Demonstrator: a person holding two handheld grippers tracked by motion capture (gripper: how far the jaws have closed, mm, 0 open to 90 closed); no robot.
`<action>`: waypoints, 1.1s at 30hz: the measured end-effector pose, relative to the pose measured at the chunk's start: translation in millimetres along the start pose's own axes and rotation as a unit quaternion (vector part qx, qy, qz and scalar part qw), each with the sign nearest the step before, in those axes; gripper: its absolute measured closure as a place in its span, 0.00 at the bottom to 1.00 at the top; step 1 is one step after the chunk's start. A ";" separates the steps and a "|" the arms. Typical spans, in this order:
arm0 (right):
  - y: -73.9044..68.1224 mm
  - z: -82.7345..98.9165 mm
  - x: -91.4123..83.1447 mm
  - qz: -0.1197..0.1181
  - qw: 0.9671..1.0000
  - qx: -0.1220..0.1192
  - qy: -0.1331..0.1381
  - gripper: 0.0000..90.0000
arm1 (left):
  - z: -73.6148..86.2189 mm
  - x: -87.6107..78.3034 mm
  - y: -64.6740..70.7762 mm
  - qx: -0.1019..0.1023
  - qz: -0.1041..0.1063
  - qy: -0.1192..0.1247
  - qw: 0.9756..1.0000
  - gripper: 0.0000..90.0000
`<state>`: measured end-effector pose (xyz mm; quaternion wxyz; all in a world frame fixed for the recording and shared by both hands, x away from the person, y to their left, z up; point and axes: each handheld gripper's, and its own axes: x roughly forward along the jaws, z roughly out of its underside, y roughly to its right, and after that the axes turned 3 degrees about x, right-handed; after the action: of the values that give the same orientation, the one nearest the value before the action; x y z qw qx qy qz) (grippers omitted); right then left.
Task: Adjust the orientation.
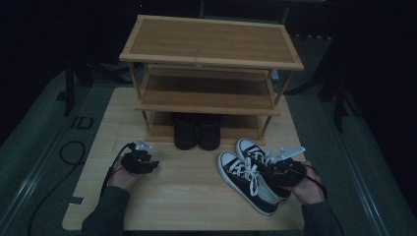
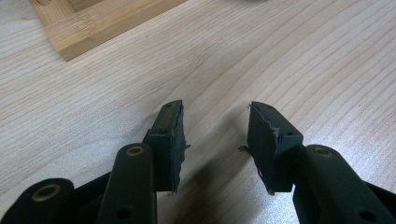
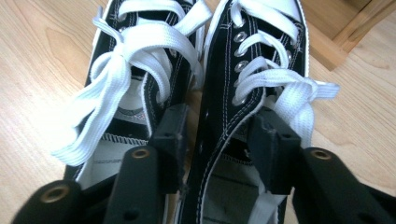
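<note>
Sneakers [image 1: 251, 179]: we see the pair side by side on the tabletop [image 1: 187, 196], before the shoe rack [image 1: 211, 64].
Right gripper [image 3: 219, 135]: parted, straddling both inner collars, pads not pressing.
Left gripper [image 2: 215, 135]: parted, empty.
Handling: light, soft canvas; we would pinch both collars together.

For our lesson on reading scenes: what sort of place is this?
Probably a dim indoor test setup, not a home: a wooden shoe rack and black sneakers stand on a light wooden table, with dark surroundings.
</note>
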<state>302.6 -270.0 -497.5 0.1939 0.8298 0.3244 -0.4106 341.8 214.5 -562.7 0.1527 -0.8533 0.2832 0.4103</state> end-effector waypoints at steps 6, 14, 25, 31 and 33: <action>-1.9 -0.3 -10.5 -0.008 1.000 0.008 0.004 0.56 | 0.0 0.2 0.5 0.000 -0.001 0.001 1.000 0.63; -9.1 3.3 -6.6 -0.016 1.000 0.005 -0.008 0.40 | 0.0 0.2 0.6 0.000 -0.001 0.001 1.000 0.63; -11.5 2.5 17.1 -0.003 1.000 0.012 -0.022 0.56 | 0.4 0.1 0.4 -0.002 0.000 0.002 1.000 0.63; -12.5 1.3 20.4 0.000 1.000 0.015 -0.022 0.60 | 0.3 0.6 0.8 -0.001 0.000 0.004 1.000 0.63; -13.0 0.9 22.8 -0.001 1.000 0.015 -0.025 0.60 | 0.3 0.6 0.7 -0.001 0.000 0.004 1.000 0.63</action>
<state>303.4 -252.6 -517.2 0.1894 0.8218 0.3137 -0.4364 341.6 213.8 -563.3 0.1504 -0.8550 0.2834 0.4075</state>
